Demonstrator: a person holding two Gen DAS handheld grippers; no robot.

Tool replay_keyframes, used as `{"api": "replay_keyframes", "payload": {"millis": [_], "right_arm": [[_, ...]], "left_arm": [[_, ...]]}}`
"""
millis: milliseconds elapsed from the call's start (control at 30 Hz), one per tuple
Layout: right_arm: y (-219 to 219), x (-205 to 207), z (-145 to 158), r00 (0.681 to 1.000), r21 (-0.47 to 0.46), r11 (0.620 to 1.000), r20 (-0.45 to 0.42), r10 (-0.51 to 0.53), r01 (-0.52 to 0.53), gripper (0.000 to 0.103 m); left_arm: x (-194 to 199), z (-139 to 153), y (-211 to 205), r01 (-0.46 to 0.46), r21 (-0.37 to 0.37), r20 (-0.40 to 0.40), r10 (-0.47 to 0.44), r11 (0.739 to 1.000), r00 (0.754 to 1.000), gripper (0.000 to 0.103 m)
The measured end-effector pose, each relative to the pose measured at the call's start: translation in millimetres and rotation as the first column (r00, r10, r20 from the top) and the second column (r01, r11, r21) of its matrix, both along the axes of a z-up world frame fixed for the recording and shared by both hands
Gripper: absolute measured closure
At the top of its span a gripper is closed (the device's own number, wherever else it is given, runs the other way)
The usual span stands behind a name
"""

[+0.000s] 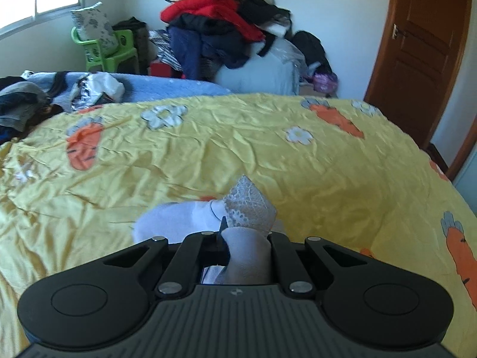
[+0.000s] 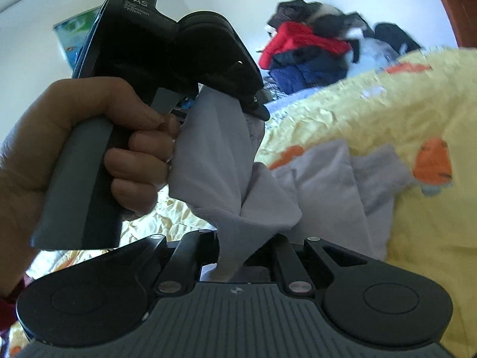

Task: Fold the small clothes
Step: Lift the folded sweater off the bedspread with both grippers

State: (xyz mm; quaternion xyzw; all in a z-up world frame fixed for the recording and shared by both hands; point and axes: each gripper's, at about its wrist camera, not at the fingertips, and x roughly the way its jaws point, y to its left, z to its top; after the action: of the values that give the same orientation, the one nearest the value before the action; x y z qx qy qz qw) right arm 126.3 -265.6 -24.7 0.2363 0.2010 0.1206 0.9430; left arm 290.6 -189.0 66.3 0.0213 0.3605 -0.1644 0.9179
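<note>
A small white garment with a lace trim [image 1: 247,205] is pinched in my left gripper [image 1: 247,238], which is shut on it above the yellow carrot-print bedspread [image 1: 208,149]. In the right wrist view the same white garment [image 2: 226,173] stretches from my left gripper [image 2: 238,95], held in a hand at upper left, down into my right gripper [image 2: 235,253], which is shut on its other end. More of the white cloth [image 2: 337,185] trails onto the bedspread [image 2: 417,238].
A pile of clothes with a red jacket [image 1: 214,9] stands against the far wall. A green plastic chair [image 1: 110,47] is near the window. Dark clothes [image 1: 18,104] lie at the bed's left. A brown door [image 1: 417,44] is on the right.
</note>
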Motion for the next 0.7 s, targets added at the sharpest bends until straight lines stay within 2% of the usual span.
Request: {"api": "replay_keyframes", "payload": {"millis": [100, 200, 333, 400, 467, 533, 600, 700], "right_arm": [[-7.6, 1.1, -7.6, 1.000, 0.009, 1.000, -0.028, -0.006, 0.006, 0.092], [-15.3, 7.0, -17.3, 0.996, 0.070, 0.997, -0.082, 0.023, -0.017, 0.091], [-20.7, 15.7, -31.5, 0.988, 0.131, 0.991, -0.146, 0.049, -0.030, 0.091], [-18.4, 18.2, -33.3, 0.986, 0.126, 0.991, -0.152, 0.068, -0.049, 0.090], [-15.8, 19.5, -32.7, 0.986, 0.118, 0.992, -0.152, 0.070, -0.052, 0.090], [-15.4, 20.0, -33.6, 0.987, 0.126, 0.991, -0.148, 0.061, -0.042, 0.090], [-18.5, 23.0, -37.6, 0.985, 0.157, 0.987, -0.159, 0.060, -0.035, 0.090], [-24.2, 22.9, -43.5, 0.982, 0.211, 0.977, -0.176, 0.068, -0.030, 0.087]], "left_arm": [[-0.4, -10.9, -11.4, 0.035, 0.013, -0.032, -0.035, 0.999, 0.999, 0.096], [0.3, -23.9, -20.2, 0.072, 0.036, -0.079, -0.069, 0.997, 0.995, 0.096], [-1.5, -28.1, -17.4, 0.064, 0.065, -0.074, -0.059, 0.996, 0.995, 0.094], [-0.6, -25.8, -14.5, 0.060, 0.086, -0.069, -0.054, 0.994, 0.996, 0.091], [2.6, -25.3, -14.2, 0.067, 0.091, -0.092, -0.058, 0.994, 0.994, 0.078], [4.8, -27.4, -18.5, 0.080, 0.056, -0.114, -0.073, 0.995, 0.991, 0.044], [1.7, -29.1, -29.2, 0.116, 0.029, -0.096, -0.113, 0.993, 0.989, 0.032], [-4.8, -31.2, -51.1, 0.179, 0.055, -0.080, -0.174, 0.982, 0.982, 0.030]]}}
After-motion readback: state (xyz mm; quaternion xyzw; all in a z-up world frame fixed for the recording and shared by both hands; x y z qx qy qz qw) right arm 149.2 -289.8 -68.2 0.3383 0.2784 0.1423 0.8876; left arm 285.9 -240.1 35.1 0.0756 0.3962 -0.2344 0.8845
